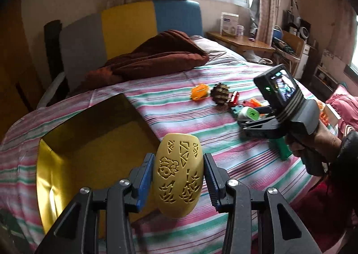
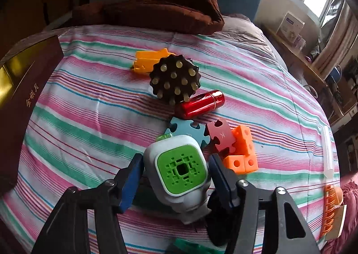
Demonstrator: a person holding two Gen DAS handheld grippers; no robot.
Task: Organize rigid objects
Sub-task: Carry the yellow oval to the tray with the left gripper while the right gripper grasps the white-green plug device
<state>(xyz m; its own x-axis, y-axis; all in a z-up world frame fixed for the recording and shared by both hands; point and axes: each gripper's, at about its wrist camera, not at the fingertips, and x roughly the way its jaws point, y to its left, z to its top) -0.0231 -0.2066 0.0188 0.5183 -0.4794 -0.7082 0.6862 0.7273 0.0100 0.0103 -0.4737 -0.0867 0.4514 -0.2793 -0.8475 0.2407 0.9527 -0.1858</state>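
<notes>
Evidently the egg (image 1: 178,174), a yellow hollow shell cut through with patterns, sits between the pads of the left gripper (image 1: 179,183), jaws narrowed onto its flanks and holding it clear of the bed, just beside the open gold-lined box (image 1: 44,164). Judged: hard plastic, light, stiff, but smooth and curved, so it could squirt out if squeezed off-centre; the widest band of the flanks is the right place (the cut-outs give the pads some bite). Second item: grey toy (image 2: 179,169) with a green perforated face, lying on the striped sheet (image 2: 89,124) between the blue pads of the right gripper (image 2: 176,175). Those jaws stand part open; the near pad looks to meet the toy's side, the other shows a sliver of gap, so I cannot tell that it is gripped. Judged: rigid, rounded, somewhat heavier than the egg; take it across the flat grey sides, not the curved corners. Just beyond it lie a blue puzzle piece (image 2: 185,127), a red one (image 2: 220,136), orange cubes (image 2: 242,151), a glossy red cylinder (image 2: 201,104) (likely slippery), a studded dark disc (image 2: 174,79) and a yellow part (image 2: 147,59). Brown blanket (image 2: 167,12) lies bunched at the headboard end.
</notes>
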